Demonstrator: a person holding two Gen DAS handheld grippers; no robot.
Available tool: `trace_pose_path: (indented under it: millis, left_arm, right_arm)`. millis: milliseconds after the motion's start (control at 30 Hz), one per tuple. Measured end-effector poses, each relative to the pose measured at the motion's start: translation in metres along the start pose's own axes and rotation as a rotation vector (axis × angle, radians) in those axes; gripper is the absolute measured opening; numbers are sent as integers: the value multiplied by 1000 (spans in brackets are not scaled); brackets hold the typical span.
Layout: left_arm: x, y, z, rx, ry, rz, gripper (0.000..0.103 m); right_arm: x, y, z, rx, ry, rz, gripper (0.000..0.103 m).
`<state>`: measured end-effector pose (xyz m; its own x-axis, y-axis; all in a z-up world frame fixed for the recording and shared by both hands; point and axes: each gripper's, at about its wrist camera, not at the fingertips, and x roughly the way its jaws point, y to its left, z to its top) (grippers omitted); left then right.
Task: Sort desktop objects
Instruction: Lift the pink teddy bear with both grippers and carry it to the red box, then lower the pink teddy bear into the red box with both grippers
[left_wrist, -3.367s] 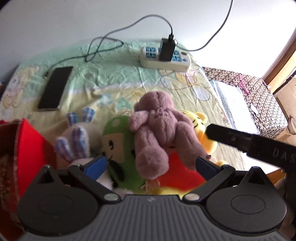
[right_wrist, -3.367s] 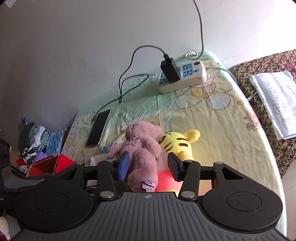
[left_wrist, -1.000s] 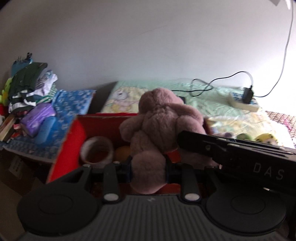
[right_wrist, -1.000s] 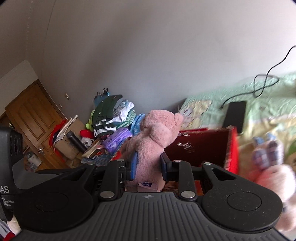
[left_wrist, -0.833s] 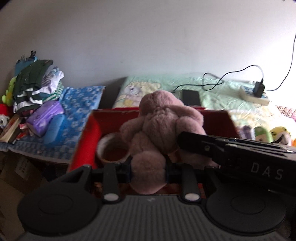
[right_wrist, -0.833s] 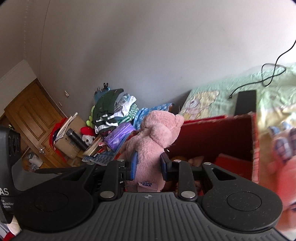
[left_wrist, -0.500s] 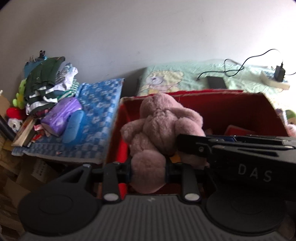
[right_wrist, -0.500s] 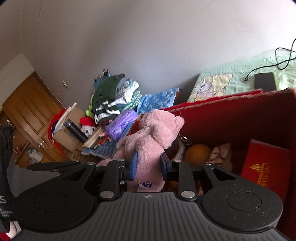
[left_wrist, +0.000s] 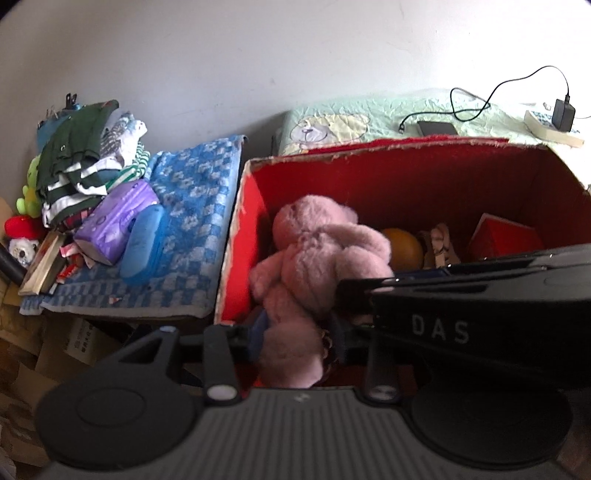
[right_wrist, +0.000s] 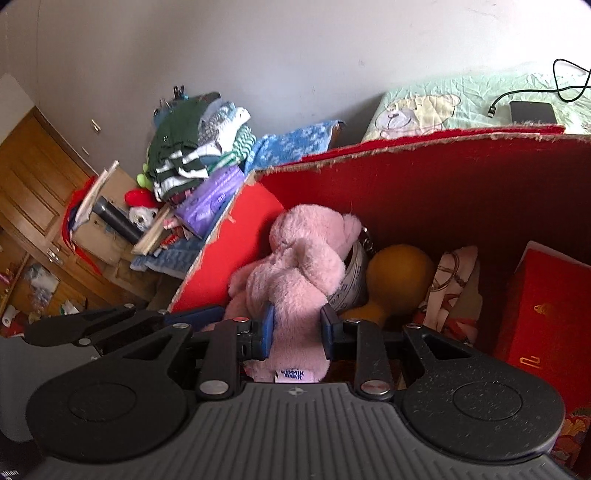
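A pink plush bear hangs head-first inside the open red box, at its left end. My left gripper is shut on one of its legs, blue pads pressing both sides. In the right wrist view the plush bear has my right gripper shut on its lower body, just above a white label. The bear leans over a tape roll on the floor of the red box. The right gripper's black body crosses the left wrist view and hides part of the box.
In the box lie an orange ball, a patterned cloth and a small red carton. Left of it are a blue checked towel, a purple pack and piled clothes. Behind, a phone and power strip.
Both grippers carried the bear from the table over to the red box and have lowered it inside. The bear now tilts forward against the box contents.
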<state>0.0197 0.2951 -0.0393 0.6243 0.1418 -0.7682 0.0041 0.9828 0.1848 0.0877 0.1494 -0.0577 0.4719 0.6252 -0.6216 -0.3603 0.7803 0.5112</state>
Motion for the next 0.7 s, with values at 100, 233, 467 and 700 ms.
trace_pose_path:
  millis: [100, 233, 467, 700]
  left_arm:
    - [0, -2, -2, 27, -1, 4, 37]
    - [0, -2, -3, 42, -4, 0, 37]
    - [-1, 6, 0, 18, 8, -41, 42]
    - [-4, 7, 0, -3, 12, -84, 65]
  right_arm:
    - [3, 0, 2, 14, 21, -11, 30]
    - [6, -4, 3, 56, 44, -4, 31]
    - [3, -9, 6, 90, 67, 1, 36]
    - [-16, -20, 7, 149, 57, 44, 58]
